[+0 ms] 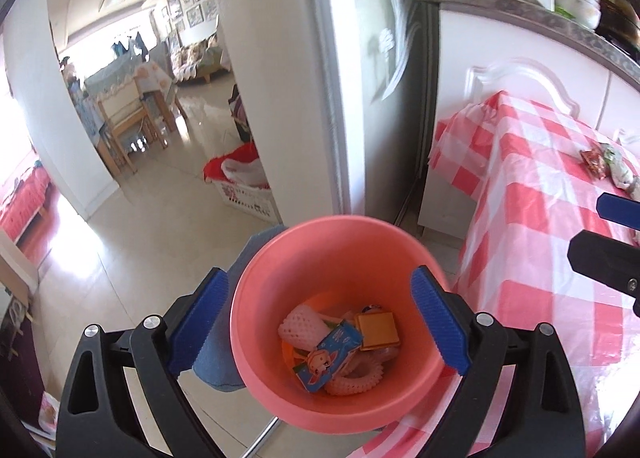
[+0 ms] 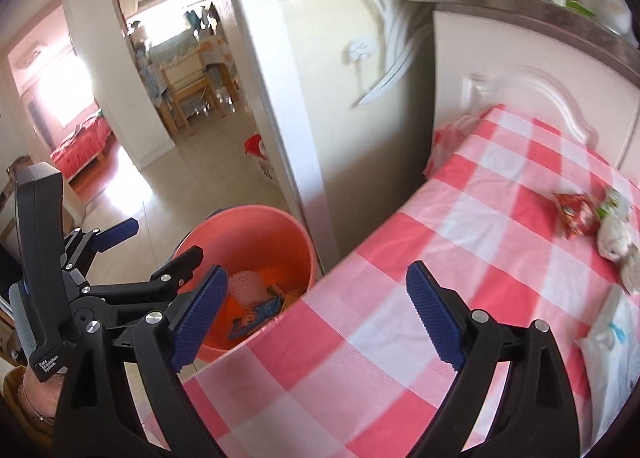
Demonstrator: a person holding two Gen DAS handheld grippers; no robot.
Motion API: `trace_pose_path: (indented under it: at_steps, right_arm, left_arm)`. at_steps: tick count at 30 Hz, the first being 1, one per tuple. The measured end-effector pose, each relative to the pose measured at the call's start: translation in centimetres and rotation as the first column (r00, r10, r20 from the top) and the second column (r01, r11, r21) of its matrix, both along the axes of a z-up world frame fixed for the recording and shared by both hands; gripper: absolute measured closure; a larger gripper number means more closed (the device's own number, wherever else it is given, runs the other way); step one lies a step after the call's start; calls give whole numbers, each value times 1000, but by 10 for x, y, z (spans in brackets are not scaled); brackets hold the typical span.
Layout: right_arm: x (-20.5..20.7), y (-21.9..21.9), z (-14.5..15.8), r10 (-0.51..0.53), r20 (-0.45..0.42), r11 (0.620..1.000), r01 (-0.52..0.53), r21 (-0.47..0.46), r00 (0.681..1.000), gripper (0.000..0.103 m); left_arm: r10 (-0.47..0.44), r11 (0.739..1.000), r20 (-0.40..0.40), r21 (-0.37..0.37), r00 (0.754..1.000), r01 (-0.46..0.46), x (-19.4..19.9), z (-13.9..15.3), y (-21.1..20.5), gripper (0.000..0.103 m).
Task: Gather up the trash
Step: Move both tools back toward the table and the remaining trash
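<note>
A pink bin (image 1: 280,298) stands on the floor by the table's left edge and holds white foam netting (image 1: 300,328), a blue carton (image 1: 328,358) and a gold wrapper (image 1: 378,330). My left gripper (image 1: 320,316) is open and empty over the bin mouth. My right gripper (image 2: 316,310) is open and empty above the edge of the red checked table (image 2: 460,258). The bin (image 2: 256,234) shows to its left. A red wrapper (image 2: 574,212) and crumpled white and green trash (image 2: 614,230) lie at the far right; the left wrist view shows them too (image 1: 596,162).
A white plastic bag (image 2: 612,342) lies at the table's right edge. White cabinets (image 1: 520,74) and a cluttered counter stand behind the table. A white door frame (image 1: 340,98) rises beside the bin. A white basket with red cloth (image 1: 244,182) sits on the tiled floor beyond.
</note>
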State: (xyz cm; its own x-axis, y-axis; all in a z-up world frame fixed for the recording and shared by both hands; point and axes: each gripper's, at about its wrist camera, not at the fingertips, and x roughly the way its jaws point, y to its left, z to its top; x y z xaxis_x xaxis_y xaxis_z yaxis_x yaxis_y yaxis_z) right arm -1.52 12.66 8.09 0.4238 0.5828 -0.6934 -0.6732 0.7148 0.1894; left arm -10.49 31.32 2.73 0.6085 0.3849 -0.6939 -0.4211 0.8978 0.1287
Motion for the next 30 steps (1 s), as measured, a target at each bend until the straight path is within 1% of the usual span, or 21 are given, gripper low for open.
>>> trace_pose_path:
  at_steps: [8, 16, 17, 23, 24, 30]
  right_arm:
    - [-2, -42, 6, -63, 10, 997, 62, 42, 998, 11]
    - [-6, -87, 8, -130, 12, 987, 128, 92, 991, 11]
    - [-7, -94, 8, -119, 13, 988, 117, 99, 993, 11]
    - [-6, -127, 2, -160, -1, 978, 159, 132, 987, 11]
    - [-5, -132, 1, -183, -9, 973, 182, 140, 983, 11]
    - [-4, -160, -3, -204, -36, 961, 207, 183, 978, 11]
  left_arm:
    - [-68, 997, 10, 39, 998, 67, 3, 16, -36, 11]
    - [-141, 987, 11, 85, 990, 140, 8, 26, -77, 11]
    - [-148, 985, 11, 90, 989, 146, 9, 27, -81, 11]
    - [-188, 974, 2, 132, 982, 186, 9, 32, -105, 11]
    - [-196, 971, -3, 138, 981, 194, 10, 32, -111, 11]
    - [-232, 954, -32, 186, 972, 234, 16, 31, -138, 11]
